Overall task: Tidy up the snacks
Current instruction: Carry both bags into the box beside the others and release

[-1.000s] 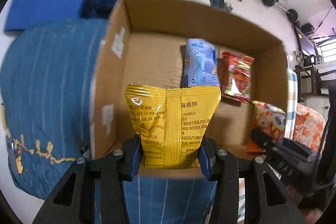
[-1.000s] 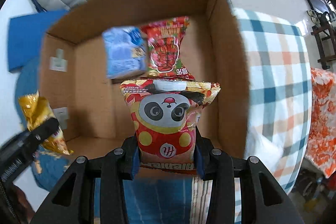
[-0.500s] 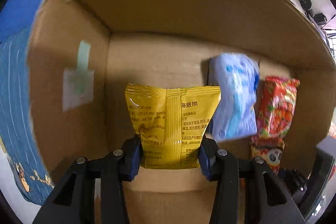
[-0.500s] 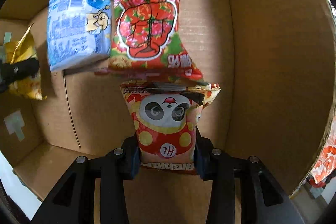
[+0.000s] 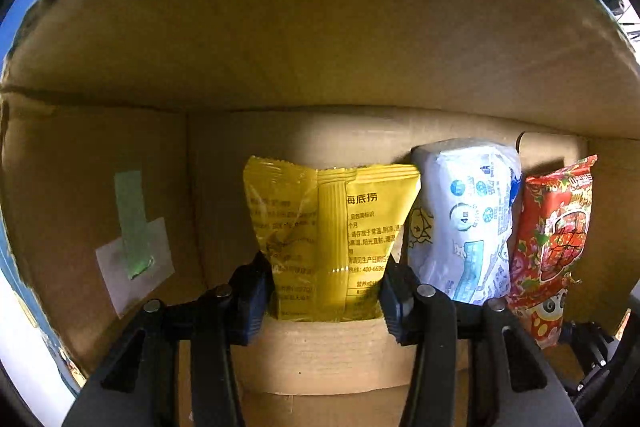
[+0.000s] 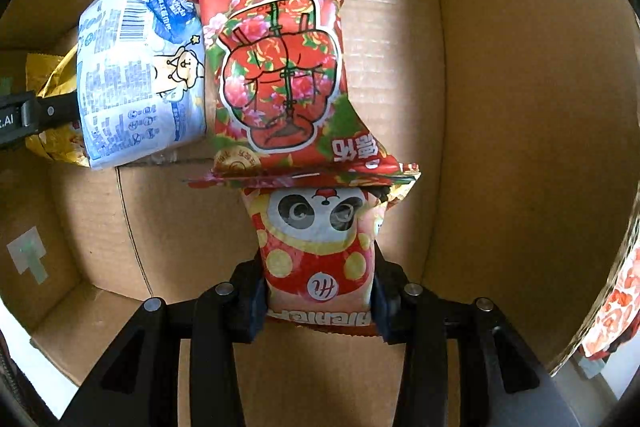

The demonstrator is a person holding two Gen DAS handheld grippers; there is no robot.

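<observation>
Both grippers reach deep into a cardboard box (image 5: pixel 320 27). My left gripper (image 5: pixel 326 301) is shut on a yellow snack packet (image 5: pixel 332 227), held low near the box floor beside a pale blue packet (image 5: pixel 464 219). A red floral packet (image 5: pixel 556 227) lies to the right of that. My right gripper (image 6: pixel 318 301) is shut on a red panda packet (image 6: pixel 318 247), whose top edge touches the lower edge of the red floral packet (image 6: pixel 280 67). The pale blue packet (image 6: pixel 136 75) lies left of it, and the yellow packet (image 6: pixel 52 83) peeks out behind it.
The cardboard box (image 6: pixel 520 107) walls close in on all sides. Bare floor (image 6: pixel 172 219) shows in front of the packets. A taped label (image 5: pixel 134 247) sits on the left wall. Orange patterned cloth (image 6: pixel 620 291) shows outside at the right.
Both grippers have gone further down into the box with their packets. The yellow packet now sits next to the blue one, and the panda packet has reached the red floral packet's edge.
</observation>
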